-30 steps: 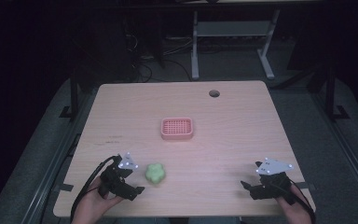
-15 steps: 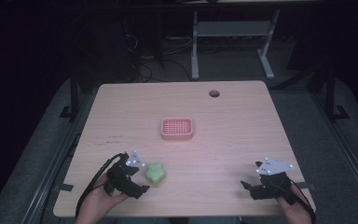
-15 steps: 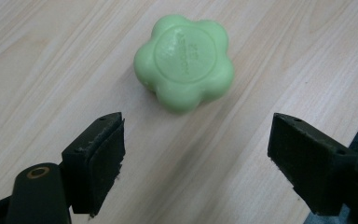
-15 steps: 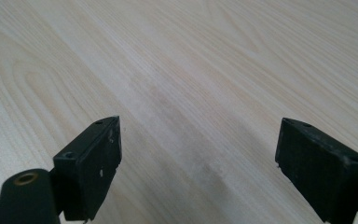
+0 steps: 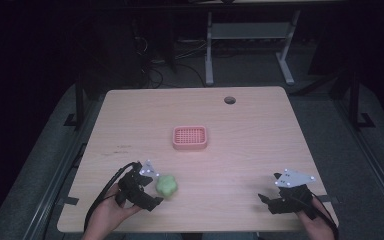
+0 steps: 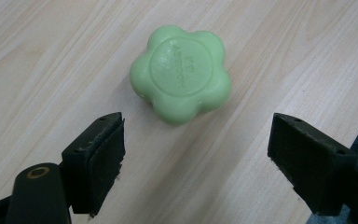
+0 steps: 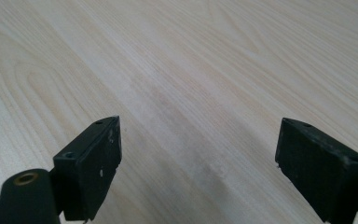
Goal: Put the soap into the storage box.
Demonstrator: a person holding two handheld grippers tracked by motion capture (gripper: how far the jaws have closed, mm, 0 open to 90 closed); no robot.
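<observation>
A green flower-shaped soap (image 5: pixel 166 186) lies flat on the wooden table (image 5: pixel 240 125) near the front left. My left gripper (image 5: pixel 152 192) sits just left of it, tilted toward it. In the left gripper view the soap (image 6: pixel 181 73) lies a little beyond my open left gripper (image 6: pixel 196 158), apart from both jaws. A pink perforated tray (image 5: pixel 190 137) rests at the table's middle. At the front right my right gripper (image 5: pixel 266 201) stands open; the right gripper view has bare wood between the jaws of that gripper (image 7: pixel 198 168).
A round cable hole (image 5: pixel 229 100) is at the table's back right. The table's front edge runs close under both hands. Desk legs and cables stand on the dark floor behind the table.
My left gripper has moved right and turned toward the soap, closing the gap to it. The right gripper has stayed put.
</observation>
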